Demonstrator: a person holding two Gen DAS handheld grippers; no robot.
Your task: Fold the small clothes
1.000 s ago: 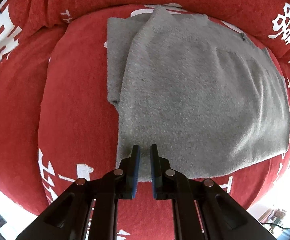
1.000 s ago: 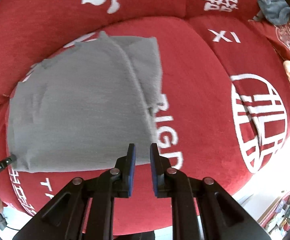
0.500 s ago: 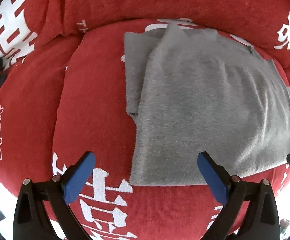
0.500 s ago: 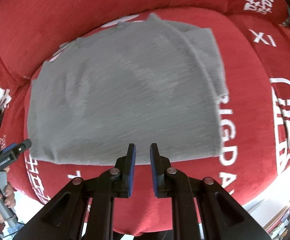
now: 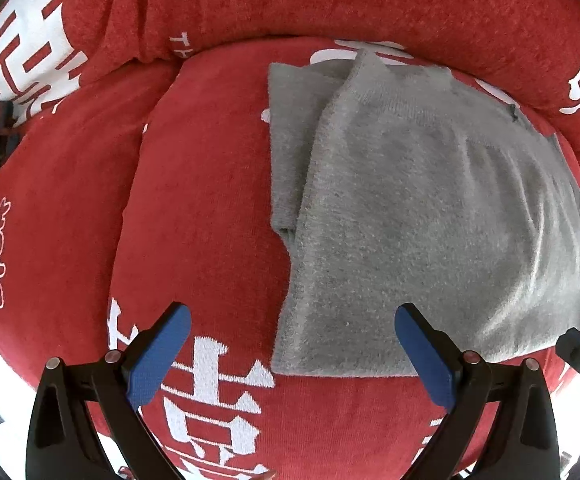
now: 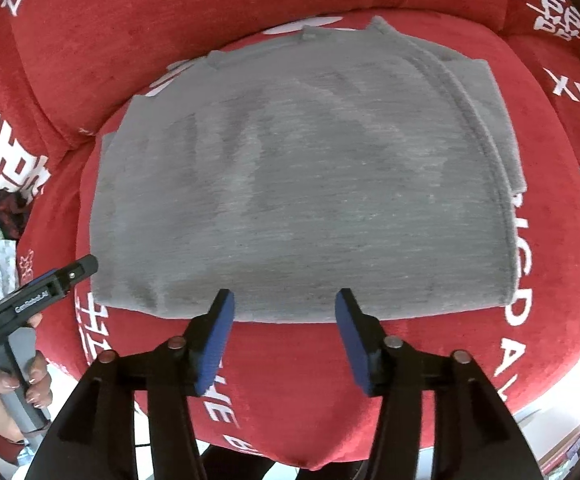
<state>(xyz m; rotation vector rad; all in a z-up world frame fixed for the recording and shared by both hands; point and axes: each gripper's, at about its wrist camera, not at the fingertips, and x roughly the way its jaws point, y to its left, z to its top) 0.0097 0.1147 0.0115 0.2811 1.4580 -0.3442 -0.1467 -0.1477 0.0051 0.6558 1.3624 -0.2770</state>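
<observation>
One grey garment (image 5: 430, 216) was seen lying folded and flat on a red cushion (image 5: 201, 184) printed with white characters and letters, with a narrower folded layer showing along its left edge in the left wrist view and along its right edge in the right wrist view. No container was to be seen; the garment was borne by the cushion alone, which was ringed at the far side by a raised red bolster (image 6: 169, 20).

The left gripper (image 5: 292, 324) was held above the near left corner of the garment with its blue pads (image 5: 161, 356) spread very wide; nothing was pinched between them, and the cloth was not touched by either pad. The right gripper (image 6: 283, 312) was held over the near edge of the garment, its jaws having just been opening, and its pads (image 6: 217, 332) were seen apart with only the hem and bare cushion between them, no cloth being pressed.

In the right wrist view the left gripper's black body was seen at the near left, gripped by a hand (image 6: 17, 384) just beside the cushion's edge.
</observation>
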